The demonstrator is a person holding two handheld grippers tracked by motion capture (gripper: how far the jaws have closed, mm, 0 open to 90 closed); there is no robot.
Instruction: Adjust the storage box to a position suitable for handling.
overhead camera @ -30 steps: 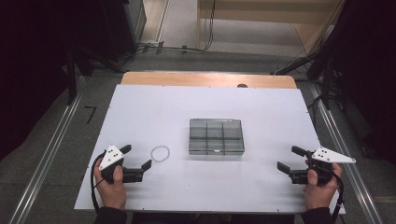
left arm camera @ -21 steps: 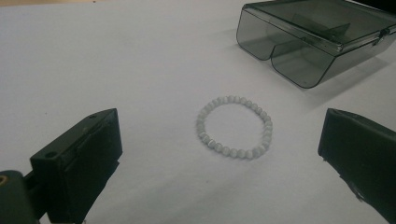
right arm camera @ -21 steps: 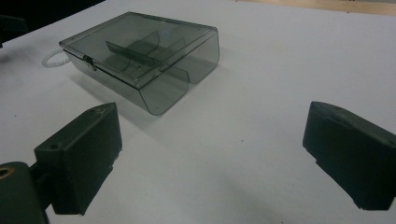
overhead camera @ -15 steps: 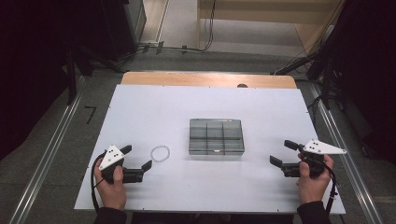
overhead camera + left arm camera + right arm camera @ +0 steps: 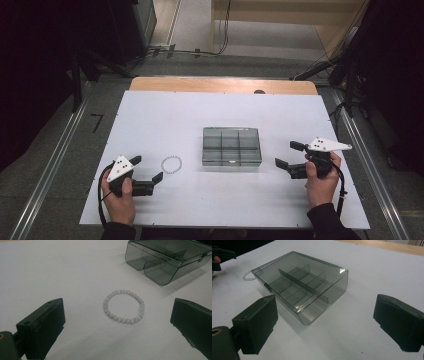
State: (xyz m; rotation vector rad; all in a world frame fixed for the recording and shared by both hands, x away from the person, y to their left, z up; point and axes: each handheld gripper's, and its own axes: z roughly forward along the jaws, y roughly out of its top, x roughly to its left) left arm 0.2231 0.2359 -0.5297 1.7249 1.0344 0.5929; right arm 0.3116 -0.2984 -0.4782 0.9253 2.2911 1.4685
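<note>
The left hand-held gripper (image 5: pixel 147 173) rests on the white table (image 5: pixel 165 115) with jaws spread wide and empty, the bead bracelet (image 5: pixel 124 306) lying flat just ahead of them, between their tips. Beyond it sits the closed smoky box (image 5: pixel 231 146), and the right hand-held gripper (image 5: pixel 289 155), likewise released and empty, faces the box's near corner, close but not touching

In the high view, the right gripper (image 5: pixel 286 155) moved leftward and slightly upward in the frame, from near the table's right edge toward the box (image 5: pixel 232 146), ending just beside its right side but apart from it. The person's right hand (image 5: pixel 320 181) and forearm followed the same way. Its jaws, spread wide, came to face the box.
</note>
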